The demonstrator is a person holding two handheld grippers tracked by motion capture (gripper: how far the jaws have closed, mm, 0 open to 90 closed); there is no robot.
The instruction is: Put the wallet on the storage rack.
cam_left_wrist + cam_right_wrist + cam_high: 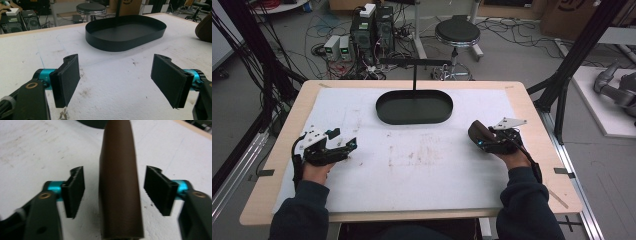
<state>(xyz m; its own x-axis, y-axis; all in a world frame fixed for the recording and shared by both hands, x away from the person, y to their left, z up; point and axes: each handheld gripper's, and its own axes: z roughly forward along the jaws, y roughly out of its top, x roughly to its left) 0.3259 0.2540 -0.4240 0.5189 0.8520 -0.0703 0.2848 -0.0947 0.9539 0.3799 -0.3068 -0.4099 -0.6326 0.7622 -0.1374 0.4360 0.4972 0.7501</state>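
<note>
Brown case [121, 185], leather-look, rounded and long, lies on the white worktop [412, 170] at about 3 o'clock in the high view, right side of the mat. In the right gripper view it runs straight up between the two pads of the right claw [113, 192]; there is a gap on both sides, pads not touching it, so the claw stands open around the case. No logo or print readable on the brown surface.

Right claw sits over the near end of the case in the high view [492, 137], with a grey three-cornered plate on top and the hand behind it.

Left claw [343, 145] at 9 o'clock, well apart from the case, pads spread wide with nothing between them, bare mat under them [115, 80]. The case edge peeks in at the far right of the left gripper view [204, 28].

Black oval tray [414, 107] at 12 o'clock, a thin black post rising from its far side. No writing on the tray.

Off the worktop: round black stool [457, 32], computer boxes [372, 27] on the floor at 11 o'clock, labels too small to read.
</note>
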